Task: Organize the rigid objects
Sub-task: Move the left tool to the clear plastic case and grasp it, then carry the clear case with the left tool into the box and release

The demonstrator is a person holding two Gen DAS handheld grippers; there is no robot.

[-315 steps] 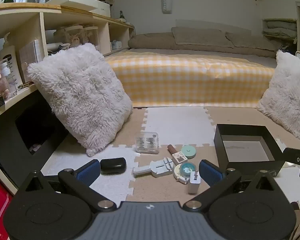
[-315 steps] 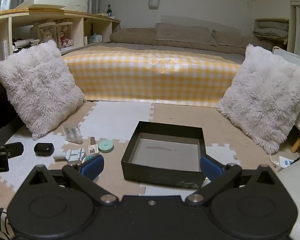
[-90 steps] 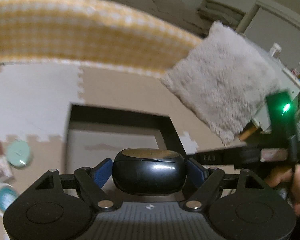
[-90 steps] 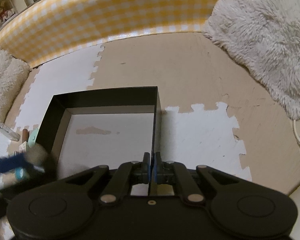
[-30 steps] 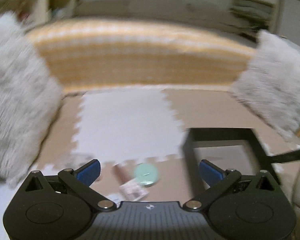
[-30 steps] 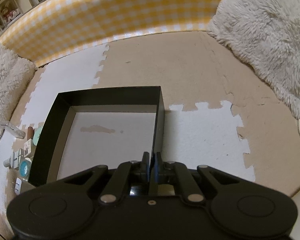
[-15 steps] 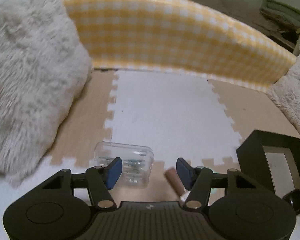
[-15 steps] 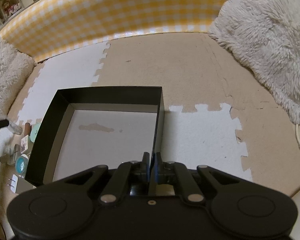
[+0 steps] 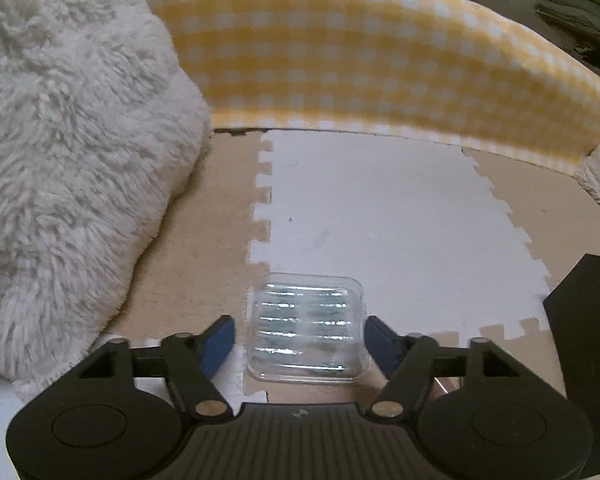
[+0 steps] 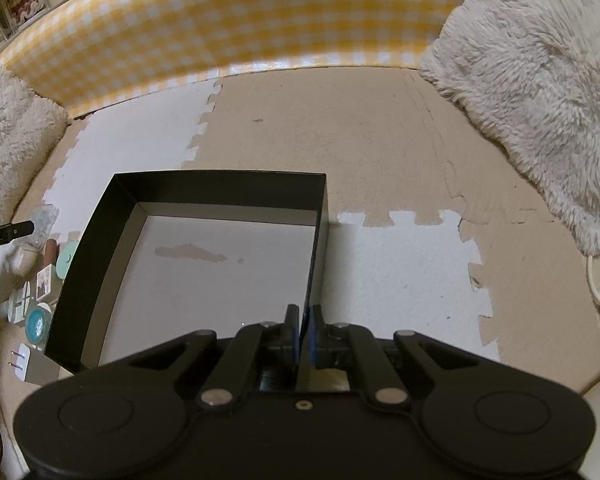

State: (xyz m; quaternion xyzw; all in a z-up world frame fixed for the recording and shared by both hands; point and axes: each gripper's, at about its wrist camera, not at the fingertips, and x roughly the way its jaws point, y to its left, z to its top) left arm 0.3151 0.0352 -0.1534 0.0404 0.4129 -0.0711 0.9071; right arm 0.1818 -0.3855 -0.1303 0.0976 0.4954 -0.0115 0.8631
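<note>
A clear plastic case (image 9: 306, 328) with small metal parts lies on the foam floor mat, between the blue pads of my left gripper (image 9: 299, 340). Its jaws are opening; a gap shows at the left pad and the right pad sits close to the case's edge. My right gripper (image 10: 304, 332) is shut on the right wall of the black box (image 10: 220, 178), whose pale floor shows bare. A corner of the black box (image 9: 572, 320) shows at the right in the left wrist view. The clear case (image 10: 44, 216) also appears far left in the right wrist view.
Left of the box lie a mint round tin (image 10: 66, 258), a teal round tin (image 10: 38, 322), a white plug (image 10: 20, 360) and other small items. Fluffy cushions (image 9: 60, 160) (image 10: 540, 100) flank the mat. A yellow checked bed edge (image 9: 360, 60) runs behind.
My left gripper swung left and dropped toward the clear case, narrowed its jaws, then widened them; the case now sits between its fingers. The right gripper kept still on the box wall.
</note>
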